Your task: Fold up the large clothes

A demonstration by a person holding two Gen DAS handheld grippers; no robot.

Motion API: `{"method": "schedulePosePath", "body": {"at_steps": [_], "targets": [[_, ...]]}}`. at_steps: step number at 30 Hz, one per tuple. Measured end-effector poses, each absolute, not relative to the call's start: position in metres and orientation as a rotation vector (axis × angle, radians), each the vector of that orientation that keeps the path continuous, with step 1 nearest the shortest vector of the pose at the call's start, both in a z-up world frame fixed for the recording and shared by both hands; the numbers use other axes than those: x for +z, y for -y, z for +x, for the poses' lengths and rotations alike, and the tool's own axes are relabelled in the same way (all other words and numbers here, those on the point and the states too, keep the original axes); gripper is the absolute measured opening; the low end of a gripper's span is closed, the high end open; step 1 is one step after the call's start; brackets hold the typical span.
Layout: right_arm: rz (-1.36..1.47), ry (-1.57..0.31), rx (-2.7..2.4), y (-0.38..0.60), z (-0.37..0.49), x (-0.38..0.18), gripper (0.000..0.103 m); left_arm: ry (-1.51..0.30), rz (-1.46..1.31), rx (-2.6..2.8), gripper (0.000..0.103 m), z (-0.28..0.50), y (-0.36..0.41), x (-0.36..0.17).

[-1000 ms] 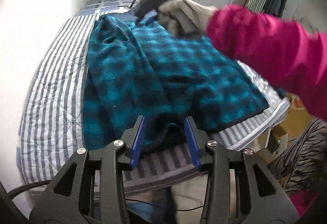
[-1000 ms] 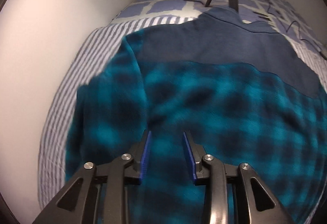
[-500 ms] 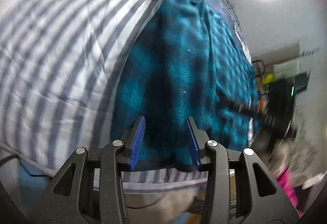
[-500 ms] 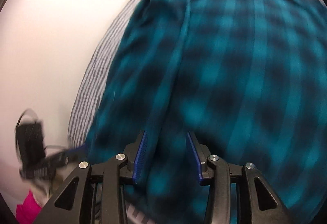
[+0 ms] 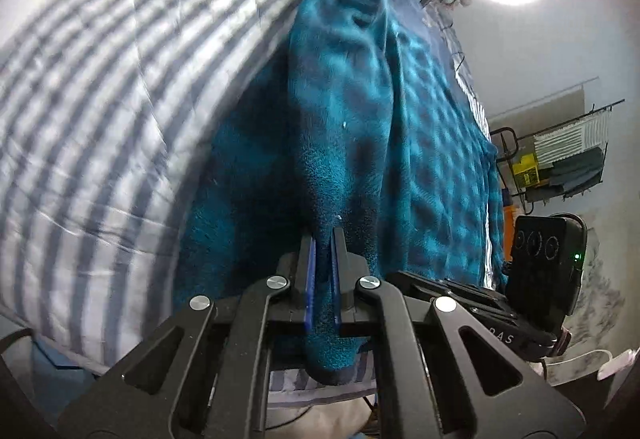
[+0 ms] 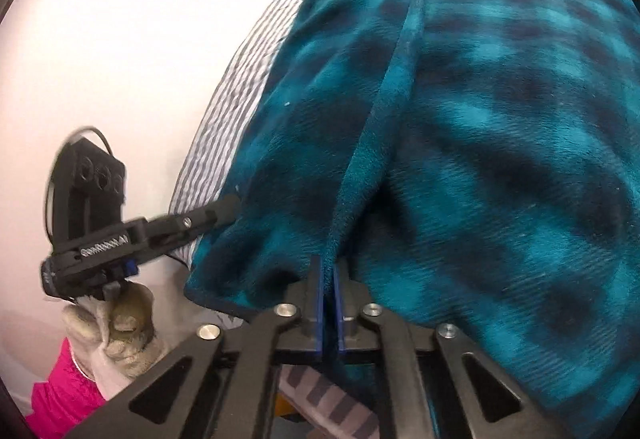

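1. The teal plaid fleece garment (image 5: 360, 127) lies spread on the striped bed (image 5: 100, 99), its lower hem at the near edge of the bed and its top toward the far end.
2. The left tool (image 5: 322, 239) has its jaws pinched almost together on a ridge of the fleece at the hem, toward the garment's left side.
3. The right tool (image 6: 328, 263) is likewise closed to a thin gap on a raised fold of the same hem; the fabric rises in a crest from its jaws.
4. The left hand (image 6: 116, 323), gloved, shows in the right wrist view beside the bed's near edge.
5. Judged progress: early. Both hem grips look set, but the body lies mostly flat and unfolded.
6. Left to do, as I judge: carry the hem toward the far end, lay it down, smooth it, then fold again.
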State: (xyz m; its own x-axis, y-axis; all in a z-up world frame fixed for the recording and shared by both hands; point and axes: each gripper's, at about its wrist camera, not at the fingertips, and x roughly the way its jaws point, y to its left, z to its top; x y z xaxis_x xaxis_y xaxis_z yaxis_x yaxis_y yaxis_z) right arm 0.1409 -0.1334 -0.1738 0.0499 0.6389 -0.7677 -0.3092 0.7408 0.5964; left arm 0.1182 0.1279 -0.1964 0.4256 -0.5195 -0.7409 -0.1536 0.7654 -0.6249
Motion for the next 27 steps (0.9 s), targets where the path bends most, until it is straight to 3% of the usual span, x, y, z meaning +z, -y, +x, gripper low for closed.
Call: {"method": "schedulePosePath", "body": {"at_steps": [7, 13, 15, 16, 18, 21, 25, 26, 27], "targets": [[0.323, -1.272, 0.779, 0.124, 0.135, -0.143, 0.000, -1.058, -0.646, -0.157, 0.004, 0.113, -0.155, -0.176], [0.113, -1.345, 0.664, 0.098, 0.126, -0.178, 0.000, -1.153, -0.621, -0.111, 0.007, 0.115, -0.157, -0.208], [0.103, -1.331, 0.657, 0.100, 0.122, -0.175, 0.006, -1.147, -0.655, -0.119, 0.014, 0.109, -0.163, -0.203], [0.098, -1.301, 0.663, 0.102, 0.118, -0.166, 0.008, -1.132, -0.661, -0.119, 0.026, 0.104, -0.167, -0.199], [0.088, -1.246, 0.684, 0.106, 0.106, -0.149, 0.037, -1.099, -0.674, -0.112, 0.037, 0.095, -0.173, -0.193], [0.121, -1.197, 0.748, 0.105, 0.095, -0.135, 0.058, -1.114, -0.670, -0.112, 0.037, 0.092, -0.175, -0.198], [0.137, -1.246, 0.727, 0.085, 0.104, -0.157, 0.057, -1.151, -0.640, -0.103, 0.037, 0.097, -0.168, -0.211], [0.169, -1.267, 0.721, 0.082, 0.112, -0.167, 0.052, -1.160, -0.628, -0.102, 0.037, 0.097, -0.166, -0.213], [0.225, -1.295, 0.723, 0.079, 0.119, -0.177, 0.038, -1.165, -0.608, -0.096, 0.037, 0.099, -0.165, -0.215]]}}
